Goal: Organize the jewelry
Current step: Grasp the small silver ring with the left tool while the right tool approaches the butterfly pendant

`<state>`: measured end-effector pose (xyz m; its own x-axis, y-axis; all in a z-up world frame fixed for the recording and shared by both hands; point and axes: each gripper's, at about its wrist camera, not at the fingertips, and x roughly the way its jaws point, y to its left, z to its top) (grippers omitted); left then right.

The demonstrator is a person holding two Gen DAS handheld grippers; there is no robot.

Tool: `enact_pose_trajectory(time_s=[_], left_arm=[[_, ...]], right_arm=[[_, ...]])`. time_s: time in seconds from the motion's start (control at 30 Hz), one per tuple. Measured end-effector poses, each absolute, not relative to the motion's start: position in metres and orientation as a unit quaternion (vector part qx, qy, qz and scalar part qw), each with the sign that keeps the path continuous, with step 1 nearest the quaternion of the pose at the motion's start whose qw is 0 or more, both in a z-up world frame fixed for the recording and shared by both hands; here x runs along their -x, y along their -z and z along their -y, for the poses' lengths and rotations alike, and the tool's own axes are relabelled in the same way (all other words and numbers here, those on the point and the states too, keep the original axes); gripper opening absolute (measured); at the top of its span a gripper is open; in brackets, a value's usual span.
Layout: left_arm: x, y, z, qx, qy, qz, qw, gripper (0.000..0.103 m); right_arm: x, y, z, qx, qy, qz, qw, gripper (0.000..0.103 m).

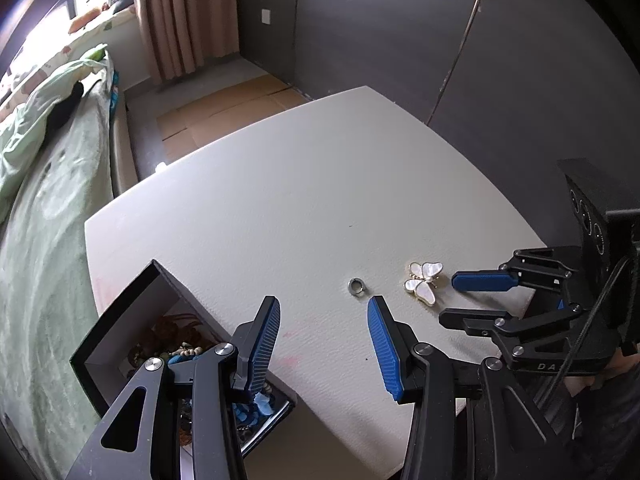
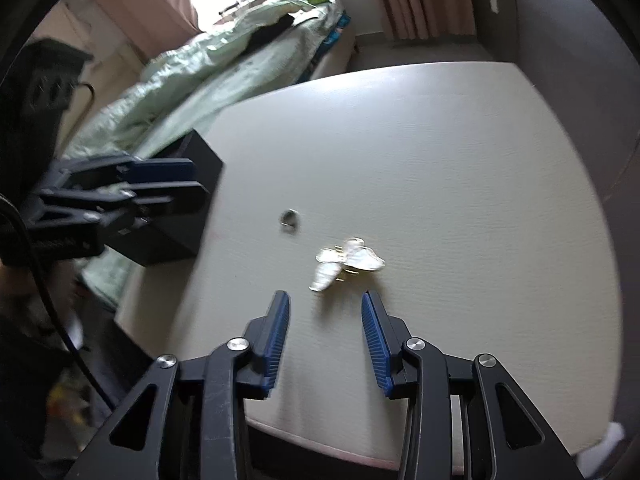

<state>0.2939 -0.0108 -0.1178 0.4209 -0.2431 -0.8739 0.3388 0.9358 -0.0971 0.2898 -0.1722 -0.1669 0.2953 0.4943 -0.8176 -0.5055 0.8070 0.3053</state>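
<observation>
only left wrist view shows beads (image 1: 188,350) inside the box (image 1: 120,316).

Off-white table (image 1: 280,184), white pearly butterfly brooch (image 1: 424,282) with gold trim, silver ring (image 1: 357,286), black box (image 1: 120,316) with white inner walls, blue ribbed pads (image 1: 382,344) on black gripper frames, pale green bedding (image 1: 52,184), pink curtain (image 1: 180,16), dark grey wall (image 1: 380,20).

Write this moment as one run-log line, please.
left gripper: open, empty, near ring | right gripper: open, empty, at butterfly brooch | box: holds beads | table
</observation>
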Motion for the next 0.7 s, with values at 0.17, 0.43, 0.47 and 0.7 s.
enact_pose_trajectory(time_s=[0.17,0.43,0.47,0.7], left_arm=[[-0.297,0.118,0.008,-0.044,0.177,-0.508,0.842,0.047],[-0.302,0.115,-0.004,-0.047,0.177,-0.51,0.84,0.047],[-0.302,0.116,-0.004,-0.049,0.175,-0.512,0.84,0.047],[-0.303,0.117,-0.003,-0.053,0.175,-0.518,0.835,0.047]], right_arm=[[-0.295,0.166,0.162,0.06,-0.292,-0.503,0.811,0.048],[-0.297,0.166,0.139,0.14,-0.286,-0.485,0.814,0.057],[-0.299,0.166,0.137,0.146,-0.287,-0.483,0.815,0.057],[-0.304,0.166,0.127,0.177,-0.309,-0.462,0.812,0.057]])
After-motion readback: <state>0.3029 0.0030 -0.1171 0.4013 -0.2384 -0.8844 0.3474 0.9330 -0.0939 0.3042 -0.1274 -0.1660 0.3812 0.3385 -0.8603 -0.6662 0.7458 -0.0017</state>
